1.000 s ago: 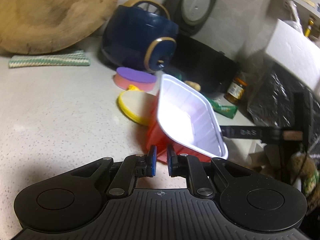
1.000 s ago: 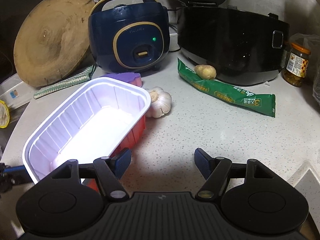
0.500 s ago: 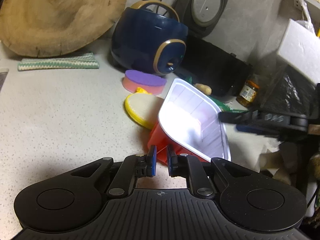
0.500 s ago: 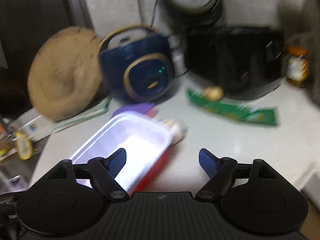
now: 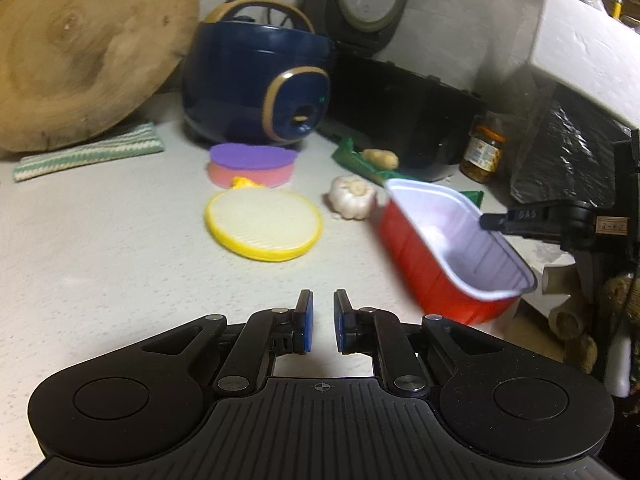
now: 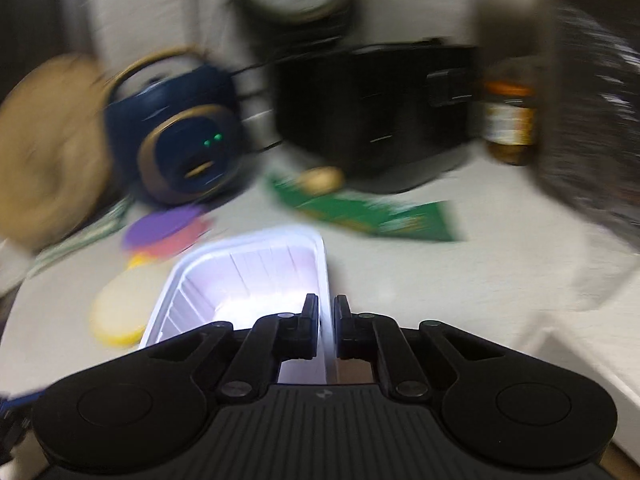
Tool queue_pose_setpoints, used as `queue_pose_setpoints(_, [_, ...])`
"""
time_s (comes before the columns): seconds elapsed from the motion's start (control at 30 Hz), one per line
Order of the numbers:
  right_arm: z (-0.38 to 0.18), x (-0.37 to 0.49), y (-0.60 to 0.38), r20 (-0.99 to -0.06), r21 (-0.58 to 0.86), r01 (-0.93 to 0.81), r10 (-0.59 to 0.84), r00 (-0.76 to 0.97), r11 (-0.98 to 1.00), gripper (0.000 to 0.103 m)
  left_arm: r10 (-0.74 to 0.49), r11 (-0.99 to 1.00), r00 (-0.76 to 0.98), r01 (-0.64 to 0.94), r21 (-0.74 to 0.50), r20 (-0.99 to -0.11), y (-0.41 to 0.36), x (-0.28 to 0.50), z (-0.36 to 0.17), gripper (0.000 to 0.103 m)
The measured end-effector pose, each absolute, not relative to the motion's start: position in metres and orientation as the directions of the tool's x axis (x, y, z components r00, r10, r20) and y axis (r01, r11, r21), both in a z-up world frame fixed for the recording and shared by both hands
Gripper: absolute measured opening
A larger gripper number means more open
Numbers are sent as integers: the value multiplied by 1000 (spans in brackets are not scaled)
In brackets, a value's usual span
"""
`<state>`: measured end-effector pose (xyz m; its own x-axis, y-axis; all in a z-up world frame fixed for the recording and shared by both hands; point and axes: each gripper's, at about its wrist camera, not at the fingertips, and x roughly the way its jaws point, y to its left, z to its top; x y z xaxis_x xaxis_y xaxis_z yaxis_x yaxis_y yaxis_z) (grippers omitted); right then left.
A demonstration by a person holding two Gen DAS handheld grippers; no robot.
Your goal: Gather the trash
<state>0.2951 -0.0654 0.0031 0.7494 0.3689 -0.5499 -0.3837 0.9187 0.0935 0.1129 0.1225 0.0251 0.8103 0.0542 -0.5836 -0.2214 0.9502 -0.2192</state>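
The red food tray with a white inside [image 5: 452, 248] hangs over the counter's right edge, held by my right gripper [image 6: 327, 320], which is shut on the tray's right wall [image 6: 324, 276]. That gripper also shows in the left wrist view [image 5: 504, 222] at the tray's far rim. My left gripper [image 5: 320, 320] is nearly shut with a narrow gap, empty, above the bare counter, left of the tray. A green wrapper [image 6: 372, 216] lies on the counter behind the tray, with a small potato [image 5: 380, 157] on it.
A garlic bulb [image 5: 352, 201], a yellow round scrubber [image 5: 264, 226] and a purple-pink sponge [image 5: 252, 164] lie mid-counter. A blue rice cooker [image 5: 256, 92], a black cooker [image 5: 400, 116], a jar [image 5: 482, 152], a wooden board [image 5: 80, 52] and a striped cloth [image 5: 88, 156] stand behind.
My left gripper let go of the tray and drew back left. My right gripper closed on the tray's wall and carried it right, uncovering the garlic and scrubber.
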Motion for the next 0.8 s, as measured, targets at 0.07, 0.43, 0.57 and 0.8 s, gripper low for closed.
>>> queue_pose_setpoints(0.07, [3, 304, -77, -524, 82, -338, 329, 786, 938, 8, 48, 950, 812, -216, -223, -582, 123, 118, 27, 13])
queue_pose_setpoints(0.43, [-3, 302, -111, -469, 134, -399, 413, 781, 907, 68, 126, 917, 804, -318, -242, -581, 190, 185, 43, 13])
queue_pose_setpoints(0.57, [5, 288, -132, -446, 68, -402, 388, 806, 913, 69, -12, 925, 821, -208, -319, -571, 188, 230, 41, 13])
queue_pose_setpoints(0.8, [4, 280, -186, -423, 23, -300, 281, 861, 954, 71, 20, 992, 840, -84, -93, -542, 123, 299, 29, 14])
